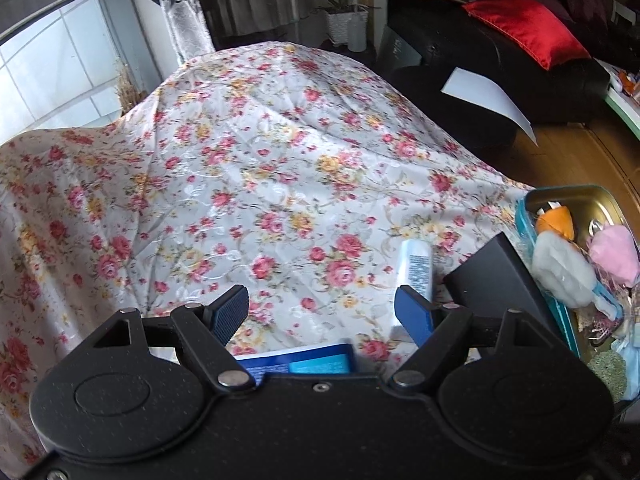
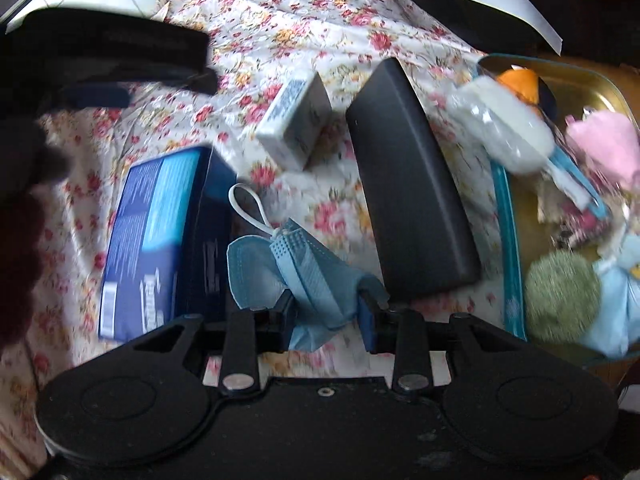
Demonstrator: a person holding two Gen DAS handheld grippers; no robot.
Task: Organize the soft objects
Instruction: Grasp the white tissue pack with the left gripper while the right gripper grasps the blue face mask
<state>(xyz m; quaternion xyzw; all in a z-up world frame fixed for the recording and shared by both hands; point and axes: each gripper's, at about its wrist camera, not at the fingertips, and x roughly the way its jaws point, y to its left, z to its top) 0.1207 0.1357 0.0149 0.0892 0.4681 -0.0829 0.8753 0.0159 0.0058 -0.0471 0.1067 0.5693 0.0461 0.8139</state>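
Blue face mask (image 2: 304, 276) clamped between right tool (image 2: 326, 320) pads, crumpled, just above floral-cloth surface (image 2: 320, 20). Dark blue box (image 2: 160, 240) just left of it, black case (image 2: 412, 184) just right, small white box (image 2: 296, 120) beyond. Tin tray (image 2: 508, 240) at right holds soft toys, green pom (image 2: 560, 296). Left tool (image 1: 324, 312) jaws apart, empty, over cloth.

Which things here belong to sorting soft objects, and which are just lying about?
Job: blue face mask gripped by the right tool; tin tray of soft items; pink plush.
Lying about: blue box; black case; white box.
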